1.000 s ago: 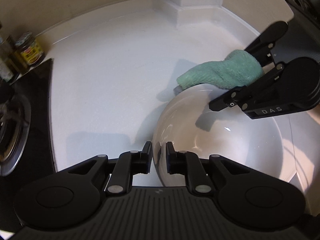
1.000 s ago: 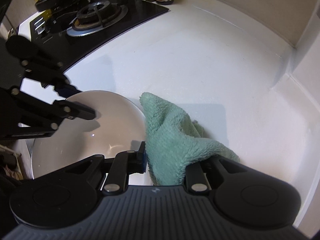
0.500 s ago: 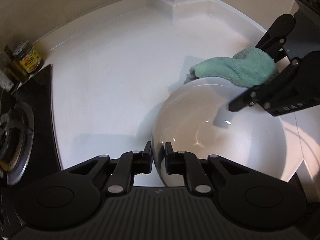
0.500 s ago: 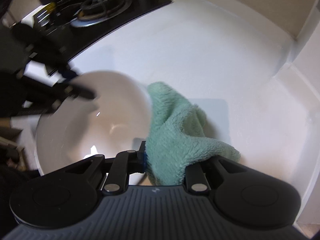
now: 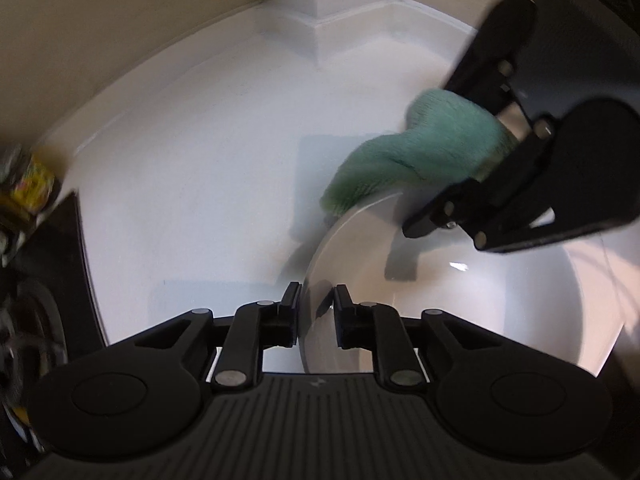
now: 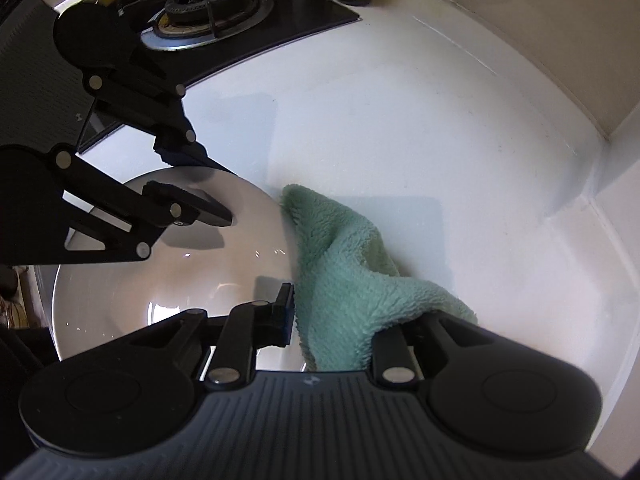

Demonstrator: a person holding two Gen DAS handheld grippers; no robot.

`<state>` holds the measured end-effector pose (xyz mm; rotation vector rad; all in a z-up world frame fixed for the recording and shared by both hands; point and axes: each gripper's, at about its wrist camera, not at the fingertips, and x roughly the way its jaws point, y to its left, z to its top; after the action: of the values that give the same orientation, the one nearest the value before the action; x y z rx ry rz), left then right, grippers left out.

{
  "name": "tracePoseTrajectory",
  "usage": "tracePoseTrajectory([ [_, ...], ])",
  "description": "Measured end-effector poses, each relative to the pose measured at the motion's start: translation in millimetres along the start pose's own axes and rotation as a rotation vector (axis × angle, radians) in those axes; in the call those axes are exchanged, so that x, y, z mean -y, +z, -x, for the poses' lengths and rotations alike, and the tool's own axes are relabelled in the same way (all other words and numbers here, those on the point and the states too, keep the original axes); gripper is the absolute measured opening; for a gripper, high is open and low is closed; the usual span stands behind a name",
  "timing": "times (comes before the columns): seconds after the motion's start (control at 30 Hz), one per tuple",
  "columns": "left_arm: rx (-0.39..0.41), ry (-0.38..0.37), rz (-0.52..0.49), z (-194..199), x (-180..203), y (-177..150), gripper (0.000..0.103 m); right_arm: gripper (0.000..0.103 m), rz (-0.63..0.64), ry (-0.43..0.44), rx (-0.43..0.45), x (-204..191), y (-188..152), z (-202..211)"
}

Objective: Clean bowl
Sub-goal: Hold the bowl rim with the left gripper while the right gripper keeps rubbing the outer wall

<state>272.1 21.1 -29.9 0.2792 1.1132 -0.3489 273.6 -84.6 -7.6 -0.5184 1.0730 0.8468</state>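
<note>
above the white counter [image 6: 400,120] the left gripper [image 5: 316,312] pinches the tilted bowl [image 5: 480,300] by its rim; the right gripper [image 6: 332,320] clamps the green cloth [image 6: 348,264], seemingly outside the rim. hard wiping could lever the bowl loose.

Dim indoor light from overhead. The white counter [image 5: 208,184] reads soft grey, with blocky shadows beside the green cloth [image 5: 416,160] and under the gripper fingers. Small glints sparkle inside the glossy white bowl [image 6: 168,280]. The left wrist view is motion-blurred, worst at nine o'clock. The right wrist view is sharper. Both frames bend and darken toward their corners.
</note>
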Motion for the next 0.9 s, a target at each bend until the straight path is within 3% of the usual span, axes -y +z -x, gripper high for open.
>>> tracePoseTrajectory([
  [0.1,-0.016,0.030,0.115,10.5,2.5,-17.1,0.018,0.014,-0.062,0.023,0.024,4.4,-6.8,-0.9],
  [0.3,-0.001,0.018,0.180,23.2,10.7,-44.5,0.017,0.013,-0.167,0.005,0.053,8.0,-26.0,5.3],
  [0.4,0.003,0.003,0.118,20.1,10.2,-39.2,0.010,0.013,-0.120,-0.040,0.036,-5.3,-33.1,8.9],
  [0.57,0.001,-0.006,-0.035,11.9,16.2,-22.1,0.012,0.016,-0.014,-0.011,-0.032,-8.4,-36.2,16.2],
  [0.7,0.003,-0.009,-0.143,8.5,25.0,-12.9,0.014,0.016,0.057,-0.029,-0.011,-1.8,-18.7,14.2],
  [0.8,-0.004,-0.016,-0.162,3.0,23.9,-6.2,0.015,0.016,0.077,-0.026,0.009,-0.6,-2.3,9.4],
  [0.9,-0.005,-0.012,-0.098,2.3,20.5,-5.5,0.015,0.017,0.108,-0.038,-0.006,-4.4,5.6,3.6],
])
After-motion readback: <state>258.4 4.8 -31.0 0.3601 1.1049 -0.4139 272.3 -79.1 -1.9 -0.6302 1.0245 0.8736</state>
